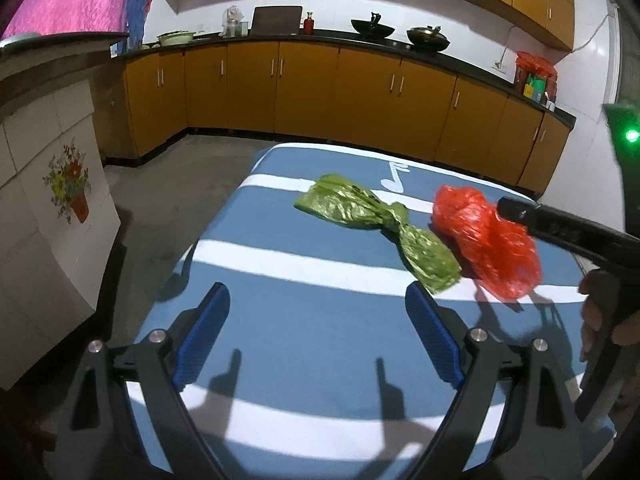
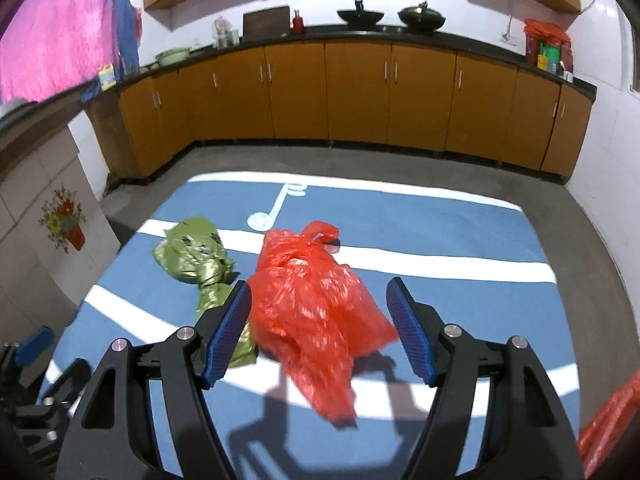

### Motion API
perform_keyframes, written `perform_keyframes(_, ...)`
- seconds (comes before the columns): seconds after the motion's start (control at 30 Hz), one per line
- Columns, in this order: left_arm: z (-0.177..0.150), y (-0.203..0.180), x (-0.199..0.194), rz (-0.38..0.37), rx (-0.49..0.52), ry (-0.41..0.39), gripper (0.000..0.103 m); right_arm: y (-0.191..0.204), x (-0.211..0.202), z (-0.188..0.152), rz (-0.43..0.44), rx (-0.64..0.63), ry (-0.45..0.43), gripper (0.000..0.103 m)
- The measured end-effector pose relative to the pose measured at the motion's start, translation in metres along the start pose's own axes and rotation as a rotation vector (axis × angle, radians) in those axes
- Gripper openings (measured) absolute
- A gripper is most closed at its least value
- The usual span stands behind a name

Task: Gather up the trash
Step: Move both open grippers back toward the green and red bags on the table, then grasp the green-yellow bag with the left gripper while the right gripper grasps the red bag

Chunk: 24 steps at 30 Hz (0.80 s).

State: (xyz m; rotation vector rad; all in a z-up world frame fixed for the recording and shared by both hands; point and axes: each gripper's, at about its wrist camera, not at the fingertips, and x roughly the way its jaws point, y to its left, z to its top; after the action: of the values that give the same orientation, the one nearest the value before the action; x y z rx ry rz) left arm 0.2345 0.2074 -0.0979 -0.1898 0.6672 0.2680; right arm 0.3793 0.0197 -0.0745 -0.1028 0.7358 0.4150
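A knotted green plastic bag lies on the blue cloth with white stripes. To its right is a crumpled red plastic bag, blurred, with a shadow under it. My right gripper is open with the red bag between its blue pads; the bag brushes the left pad and stands clear of the right one. The green bag lies just to its left. My left gripper hangs open over bare cloth in front of the green bag, nothing between its fingers. One right-gripper finger reaches in beside the red bag.
Orange cabinets under a black counter with woks line the far wall. A white tiled block with a flower decal stands left of the table. More red plastic shows at the lower right edge. A hand grips the right tool.
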Motion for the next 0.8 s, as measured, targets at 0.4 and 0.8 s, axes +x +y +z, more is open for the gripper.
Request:
perform_keyframes(0.4,0.015,-0.012,0.025,-0.033,0.038,0.0,0.088,-0.008,0.022,-0.018,0.044,-0.037,0.127,0.034)
perform_keyframes(0.8,0.038,-0.067,0.086,-0.105,0.027,0.103,0.078,-0.067,-0.024,-0.041,-0.046,0.088,0.09,0.024)
